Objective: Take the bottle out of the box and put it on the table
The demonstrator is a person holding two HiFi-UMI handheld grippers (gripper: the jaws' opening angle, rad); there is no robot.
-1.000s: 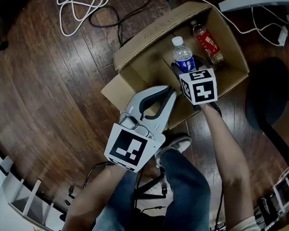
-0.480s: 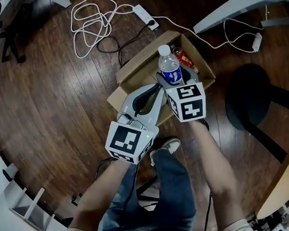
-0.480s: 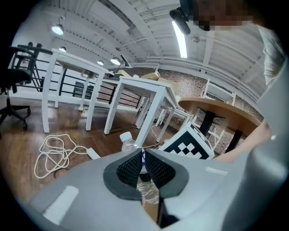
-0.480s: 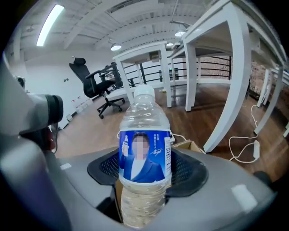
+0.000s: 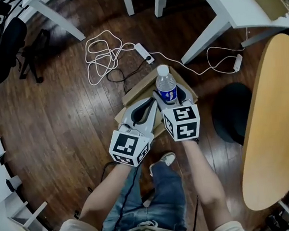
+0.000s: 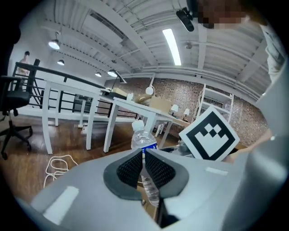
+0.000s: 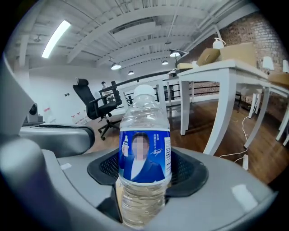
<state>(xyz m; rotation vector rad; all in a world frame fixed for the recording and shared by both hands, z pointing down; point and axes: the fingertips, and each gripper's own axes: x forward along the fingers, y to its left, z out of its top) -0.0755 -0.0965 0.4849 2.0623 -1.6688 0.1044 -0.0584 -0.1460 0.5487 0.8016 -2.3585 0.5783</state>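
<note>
**Bottle clamped in the right gripper, above the open box**

The right gripper (image 7: 145,175) is clamped on the water bottle (image 7: 144,153). Its dark ribbed pads (image 7: 106,168) press on either side of the bottle below the blue label. The bottle stands upright in that grip, with its white cap on top and a clear ribbed body below the label. In the right gripper view it hangs in the air with the wood floor well below it.

From the head view the bottle (image 5: 166,89) lies directly over the cardboard box (image 5: 133,95), which sits on the wood floor (image 5: 46,119) with its flaps open. The bottle rests on no table. Both grippers cover most of the box's opening, so I cannot tell from here what, if anything, lies inside it.

The left gripper (image 6: 143,155) has its jaws together with nothing between them. The bottle shows just beyond its tips. In the head view the left gripper (image 5: 152,103) sits just beside the right gripper (image 5: 169,97), also over the box.

A light wooden table (image 5: 268,118) stands to the right, well apart from the box. A black stool (image 5: 231,114) stands between them. A white table (image 5: 235,7) stands at the far side, and a white power strip (image 5: 142,51) with a looped cable (image 5: 103,58) lies on the floor near the box.
</note>
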